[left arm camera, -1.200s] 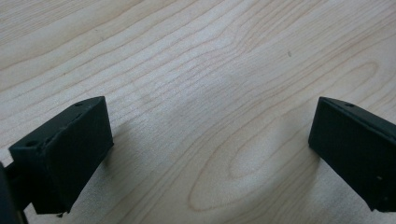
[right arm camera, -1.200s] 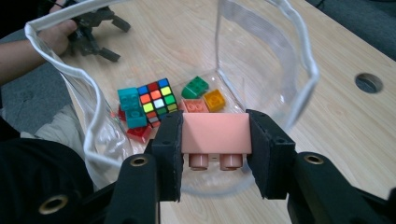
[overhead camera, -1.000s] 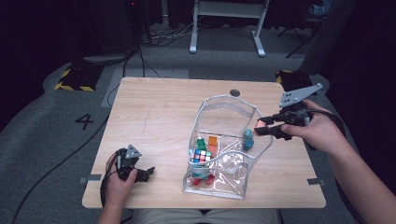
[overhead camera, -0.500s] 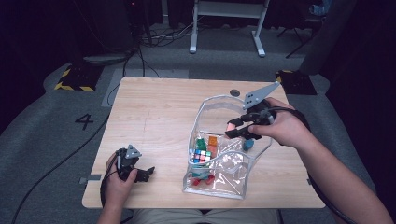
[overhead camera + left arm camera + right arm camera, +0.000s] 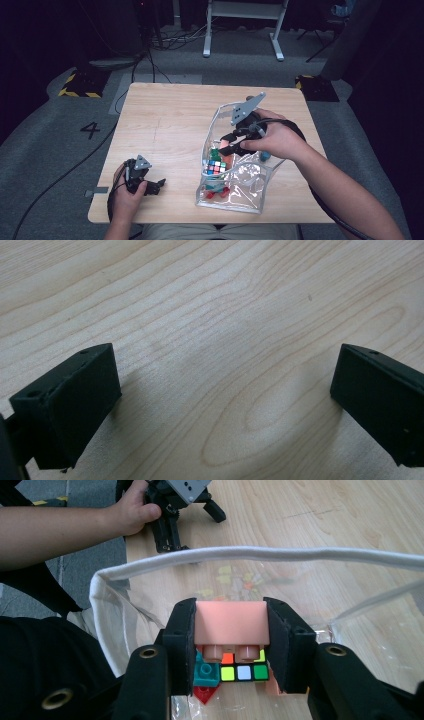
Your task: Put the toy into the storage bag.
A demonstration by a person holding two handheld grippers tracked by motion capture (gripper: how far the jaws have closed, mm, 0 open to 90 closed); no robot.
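Right gripper (image 5: 230, 630) is clamped on a pink block (image 5: 229, 622), one jaw pressed against each side of it; the block's 2 round pegs point down. In the high view the right gripper (image 5: 231, 142) hangs over the open mouth of a clear plastic bag (image 5: 250, 195) that sits on the right half of the wooden table (image 5: 165, 120), near the front edge. The block (image 5: 226, 148) is above the bag's far end, not resting on anything

Inside the bag: a colour cube (image 5: 216, 167) about mid-bag, red pieces (image 5: 218, 192) toward the near end, a green piece (image 5: 215, 154) just beside the cube. In the right gripper view the cube (image 5: 243, 672) lies right under the held block, with a teal brick (image 5: 206, 674) to its left. The bag's white rim (image 5: 260, 554) curves across the far side

Left gripper (image 5: 159, 185) rests at the near left corner of the table, well apart from the bag. Its jaws stand wide with bare wood (image 5: 220, 340) between them, holding nothing
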